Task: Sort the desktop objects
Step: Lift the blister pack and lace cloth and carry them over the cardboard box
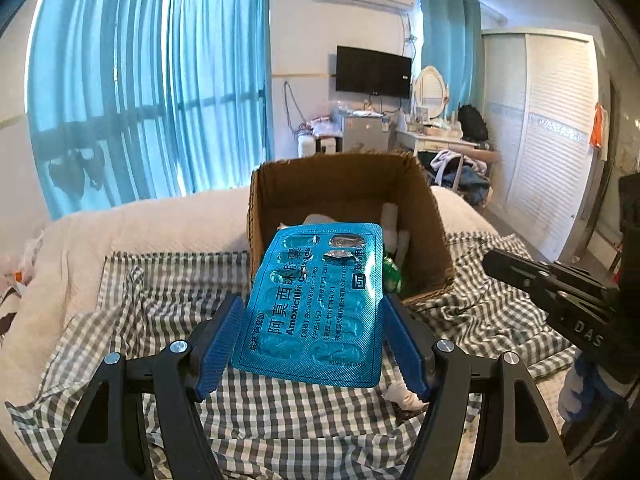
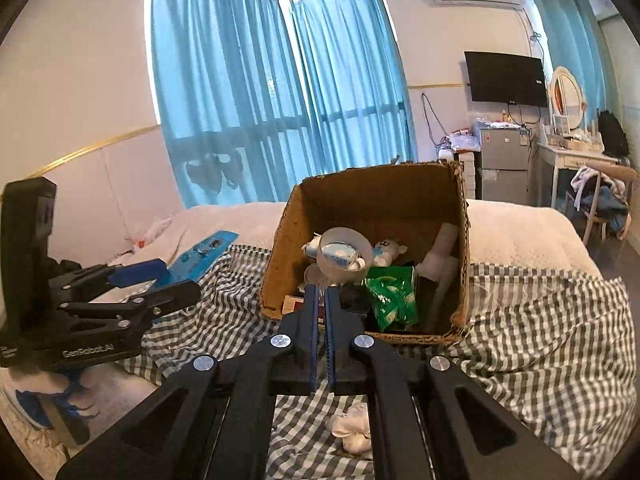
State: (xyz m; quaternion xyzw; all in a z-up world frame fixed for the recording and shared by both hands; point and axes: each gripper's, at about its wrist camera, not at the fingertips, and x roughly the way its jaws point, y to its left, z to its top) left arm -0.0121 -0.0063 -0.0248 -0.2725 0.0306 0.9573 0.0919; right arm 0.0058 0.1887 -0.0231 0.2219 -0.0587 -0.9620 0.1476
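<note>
My left gripper (image 1: 313, 300) is shut on a blue blister pack (image 1: 316, 304) of capsules, held flat between the blue pads above the checked cloth, just short of the open cardboard box (image 1: 340, 184). The right wrist view shows that left gripper (image 2: 180, 278) at the left with the blister pack (image 2: 208, 252) sticking out of it. My right gripper (image 2: 321, 290) is shut with nothing seen between its fingers, and its tips point at the near edge of the box (image 2: 380, 196). The right gripper (image 1: 490, 260) enters the left wrist view from the right.
The box holds a white cup (image 2: 344, 254), a green packet (image 2: 390, 296), a small white bear (image 2: 390, 250) and white tubes. A crumpled white tissue (image 2: 354, 428) lies on the checked cloth (image 2: 540, 340) over the cream bed. Curtains, a television, a dresser and a wardrobe stand behind.
</note>
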